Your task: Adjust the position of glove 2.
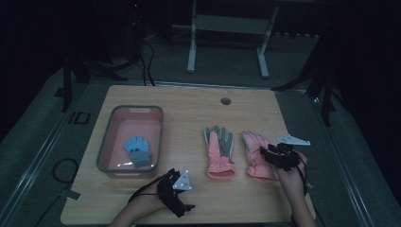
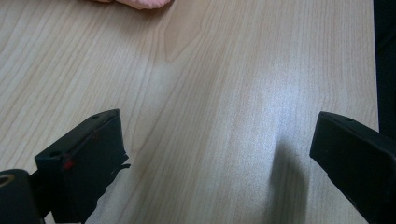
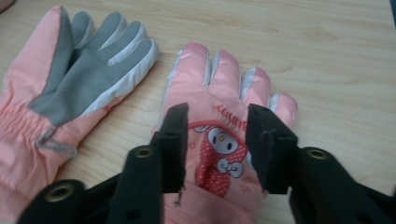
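Now right claw (image 3: 214,147) tilts down, jaws apart, over pink glove (image 3: 224,140) w/ cartoon.

both grippers are black; the left gripper (image 1: 176,191) carries a grey three-cornered plate and a dark trailing cable. the right gripper (image 3: 215,140) has blocky jaws with round screw holes.

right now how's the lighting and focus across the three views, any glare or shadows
High view: dim, murky surroundings, the light wooden table faintly lit. Left gripper view: bright, pale glare sheen on the wood and a soft shadow beside the right-hand jaw. Right gripper view: evenly lit, the pink cartoon-print glove sharp, near jaws slightly soft.
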Motion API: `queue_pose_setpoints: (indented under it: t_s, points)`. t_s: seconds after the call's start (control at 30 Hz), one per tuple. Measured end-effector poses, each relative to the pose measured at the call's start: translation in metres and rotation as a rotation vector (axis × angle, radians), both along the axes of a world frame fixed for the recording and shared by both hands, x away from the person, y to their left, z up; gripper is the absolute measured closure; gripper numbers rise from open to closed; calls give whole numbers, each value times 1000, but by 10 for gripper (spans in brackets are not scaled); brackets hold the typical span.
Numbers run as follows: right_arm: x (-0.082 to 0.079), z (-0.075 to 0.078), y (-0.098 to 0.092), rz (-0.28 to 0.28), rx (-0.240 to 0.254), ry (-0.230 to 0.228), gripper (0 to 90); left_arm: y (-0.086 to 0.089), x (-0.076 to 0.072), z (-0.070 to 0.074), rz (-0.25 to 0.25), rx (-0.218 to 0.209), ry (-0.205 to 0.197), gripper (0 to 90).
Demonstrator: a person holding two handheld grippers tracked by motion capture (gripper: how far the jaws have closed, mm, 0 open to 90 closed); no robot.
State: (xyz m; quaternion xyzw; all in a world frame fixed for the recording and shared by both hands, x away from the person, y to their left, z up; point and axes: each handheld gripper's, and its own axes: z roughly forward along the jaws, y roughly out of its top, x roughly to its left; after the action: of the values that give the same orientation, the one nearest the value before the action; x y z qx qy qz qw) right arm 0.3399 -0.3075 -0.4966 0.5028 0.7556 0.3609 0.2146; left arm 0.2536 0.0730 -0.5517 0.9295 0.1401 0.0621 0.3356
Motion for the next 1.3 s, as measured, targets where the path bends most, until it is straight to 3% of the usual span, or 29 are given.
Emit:
queue_pose_setpoints:
  t_s: [0.1,0.27,0.33,0.47,0.7,0.73,0.77,0.87,0.97,1.17,1.3]
  points:
    - [5,-1,-8,51,19,24,511,0,0,0,0,0,1,33]
    - [7,-9,-12,46,23,51,502,0,0,0,4,1,-3,32]
    - [4,-22,-9,45,43,76,496,1,0,1,6,-2,-7,33]
    - [3,-32,-7,30,32,76,506,1,0,1,9,-1,-5,33]
    - [5,-42,-4,44,18,68,581,1,0,0,7,13,-10,33]
    - [6,-43,-4,57,27,78,680,1,1,0,7,15,-10,33]
    - [6,-43,-4,57,27,78,680,1,0,0,6,16,-11,33]
    - [5,-41,0,48,4,83,796,1,0,-1,6,17,-12,32]
    - [1,-38,2,14,25,78,861,1,0,-1,7,19,-17,32]
    - [-5,-23,9,-12,22,49,880,1,1,-1,8,18,-15,33]
    - [-9,4,23,-36,33,3,881,0,0,0,1,21,-18,33]
